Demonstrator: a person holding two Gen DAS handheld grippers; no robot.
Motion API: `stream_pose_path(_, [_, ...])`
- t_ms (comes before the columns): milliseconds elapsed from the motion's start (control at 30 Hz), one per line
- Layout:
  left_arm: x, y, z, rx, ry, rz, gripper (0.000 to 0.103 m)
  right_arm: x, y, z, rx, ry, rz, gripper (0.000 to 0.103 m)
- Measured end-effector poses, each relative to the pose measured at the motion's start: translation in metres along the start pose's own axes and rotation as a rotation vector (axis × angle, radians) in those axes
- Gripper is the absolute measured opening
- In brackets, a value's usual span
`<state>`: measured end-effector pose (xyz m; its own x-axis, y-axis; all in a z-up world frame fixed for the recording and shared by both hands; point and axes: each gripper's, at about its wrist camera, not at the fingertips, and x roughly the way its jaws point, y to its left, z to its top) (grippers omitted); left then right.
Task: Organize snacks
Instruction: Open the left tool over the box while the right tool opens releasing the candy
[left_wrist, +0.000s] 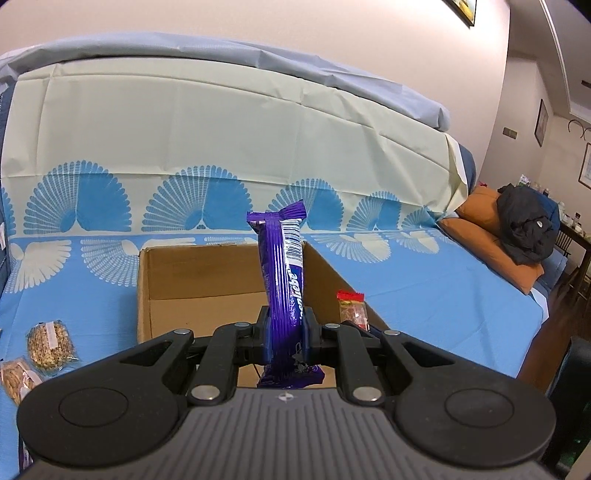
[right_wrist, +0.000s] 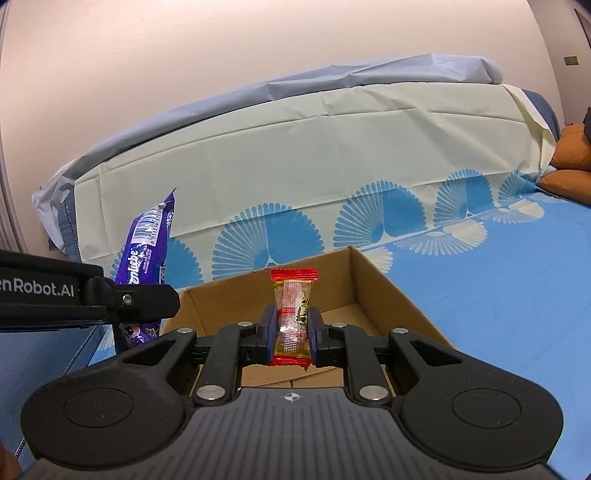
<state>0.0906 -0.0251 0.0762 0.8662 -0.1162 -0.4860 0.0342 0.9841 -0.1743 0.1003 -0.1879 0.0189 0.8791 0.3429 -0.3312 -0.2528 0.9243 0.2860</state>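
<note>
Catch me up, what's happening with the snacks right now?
Each gripper holds a snack over the open cardboard box on the blue cloth. The left gripper clamps a purple bar upright; the right gripper clamps a small red-ended candy. Two more packets lie left of the box.

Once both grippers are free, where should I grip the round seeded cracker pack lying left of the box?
Judging from the left wrist view, the round clear-wrapped seeded cracker pack lies flat on the blue patterned bedsheet, left of the open cardboard box. Probably come from above and pinch across its disc edges, not its crimped ends.
</note>
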Motion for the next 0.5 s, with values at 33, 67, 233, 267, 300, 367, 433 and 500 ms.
stream_pose_path(33, [0.0,0.001,0.0,-0.005,0.002,0.015,0.02,0.0,0.0,0.0,0.002,0.003,-0.007,0.018])
stream_pose_path(67, [0.001,0.002,0.0,-0.015,0.01,0.025,0.03,0.0,0.001,0.0,0.003,0.004,-0.014,0.019])
stream_pose_path(233, [-0.002,0.009,0.002,-0.038,0.011,0.028,0.045,0.002,0.0,-0.002,0.006,0.011,-0.048,0.05])
stream_pose_path(267, [-0.003,0.009,0.002,-0.033,0.01,0.036,0.045,0.002,0.001,-0.002,0.005,0.012,-0.055,0.054])
stream_pose_path(300, [-0.006,0.01,0.001,-0.03,0.005,0.046,0.045,0.003,0.0,-0.003,0.002,0.012,-0.056,0.054])
stream_pose_path(367, [-0.014,0.016,-0.001,-0.025,-0.018,0.059,0.045,0.003,0.002,-0.004,-0.007,0.012,-0.056,0.054])
stream_pose_path(433, [-0.027,0.025,-0.004,-0.025,-0.067,0.073,0.045,0.004,0.004,-0.005,-0.019,0.013,-0.058,0.054])
stream_pose_path(500, [-0.041,0.04,-0.009,-0.035,-0.104,0.093,0.045,0.004,0.006,-0.008,-0.031,0.017,-0.056,0.054])
